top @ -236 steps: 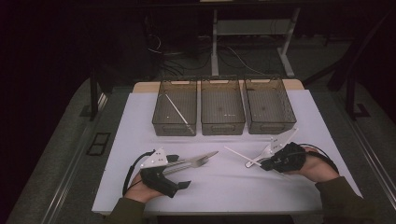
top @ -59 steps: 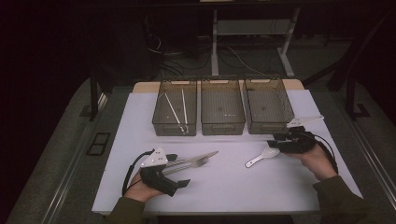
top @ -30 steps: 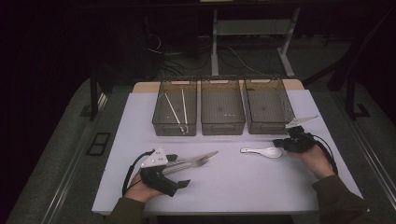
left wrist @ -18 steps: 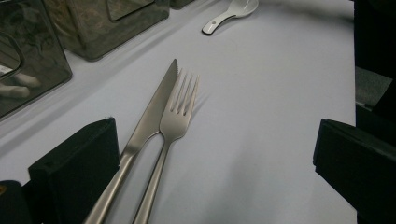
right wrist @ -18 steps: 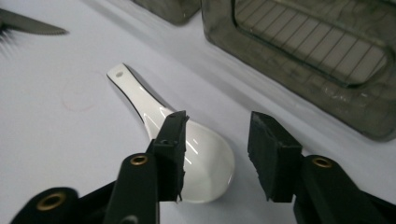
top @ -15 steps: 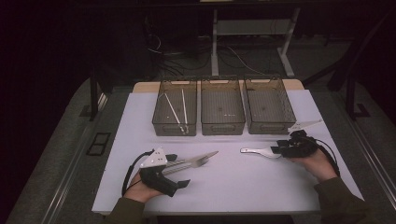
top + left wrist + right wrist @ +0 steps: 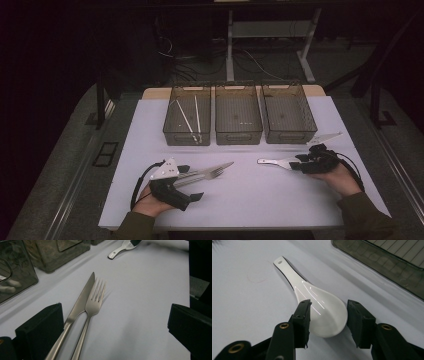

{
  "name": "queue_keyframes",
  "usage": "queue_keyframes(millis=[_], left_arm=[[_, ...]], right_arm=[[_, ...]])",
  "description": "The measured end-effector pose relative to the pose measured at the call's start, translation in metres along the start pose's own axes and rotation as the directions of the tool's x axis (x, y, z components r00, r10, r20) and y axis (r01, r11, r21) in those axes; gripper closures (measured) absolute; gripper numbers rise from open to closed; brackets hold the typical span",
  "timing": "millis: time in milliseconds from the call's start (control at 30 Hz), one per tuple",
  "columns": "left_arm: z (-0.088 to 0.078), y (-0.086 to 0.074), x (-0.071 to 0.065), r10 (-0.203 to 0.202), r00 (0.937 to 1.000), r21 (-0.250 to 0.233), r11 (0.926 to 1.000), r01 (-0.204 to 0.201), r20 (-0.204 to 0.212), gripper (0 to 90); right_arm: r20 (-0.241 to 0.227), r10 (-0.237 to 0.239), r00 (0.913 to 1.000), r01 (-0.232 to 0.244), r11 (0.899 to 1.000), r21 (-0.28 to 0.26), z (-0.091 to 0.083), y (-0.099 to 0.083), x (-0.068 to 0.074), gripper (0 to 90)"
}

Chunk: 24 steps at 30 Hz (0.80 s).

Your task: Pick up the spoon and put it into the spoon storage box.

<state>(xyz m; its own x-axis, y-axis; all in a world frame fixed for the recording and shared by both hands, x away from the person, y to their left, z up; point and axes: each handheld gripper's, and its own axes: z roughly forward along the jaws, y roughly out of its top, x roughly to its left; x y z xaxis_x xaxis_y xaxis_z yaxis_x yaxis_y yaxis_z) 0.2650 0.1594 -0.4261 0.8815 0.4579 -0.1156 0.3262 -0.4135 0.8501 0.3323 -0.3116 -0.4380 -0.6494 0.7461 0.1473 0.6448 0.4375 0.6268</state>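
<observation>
A white ceramic spoon (image 7: 312, 293) lies on the white mat, its handle (image 7: 272, 161) pointing left. My right gripper (image 7: 328, 307) has just been opening from shut. The spoon's bowl is now between its jaws, and both pads sit against the bowl's sides. It rests low at the mat's right side (image 7: 300, 162). A steel knife (image 7: 82, 297) and fork (image 7: 96, 297) lie side by side on the mat. My left gripper (image 7: 116, 308) is open, its jaws wide on either side of their handles without touching. It lies at the front left (image 7: 192, 182).
Three clear bins stand in a row at the back: the left bin (image 7: 167, 135) holds two chopsticks (image 7: 190, 117), while the middle bin (image 7: 238, 137) and right bin (image 7: 290, 137) look bare. The mat's front edge (image 7: 240, 225) is near my forearms.
My right gripper came down and left onto the spoon's bowl, and its jaws went from shut to spread around it. The spoon had turned level before that. My left gripper stayed still.
</observation>
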Motion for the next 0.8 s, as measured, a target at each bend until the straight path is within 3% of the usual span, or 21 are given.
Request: queue_keyframes(millis=[333, 800], left_arm=[[0.000, 0.000, -0.001, 0.000, 1.0000, 0.000, 1.0000, 0.000, -0.001, 0.0], [0.000, 0.000, -0.001, 0.007, 1.0000, 0.005, 1.0000, -0.007, 0.000, 0.0]], right_arm=[[-0.014, -0.070, 0.9975, 0.070, 0.997, 0.045, 0.004, -0.001, 0.006, 61.5], [-0.026, -0.170, 0.9851, 0.172, 0.983, 0.068, 0.000, 0.001, 0.013, 76.8]])
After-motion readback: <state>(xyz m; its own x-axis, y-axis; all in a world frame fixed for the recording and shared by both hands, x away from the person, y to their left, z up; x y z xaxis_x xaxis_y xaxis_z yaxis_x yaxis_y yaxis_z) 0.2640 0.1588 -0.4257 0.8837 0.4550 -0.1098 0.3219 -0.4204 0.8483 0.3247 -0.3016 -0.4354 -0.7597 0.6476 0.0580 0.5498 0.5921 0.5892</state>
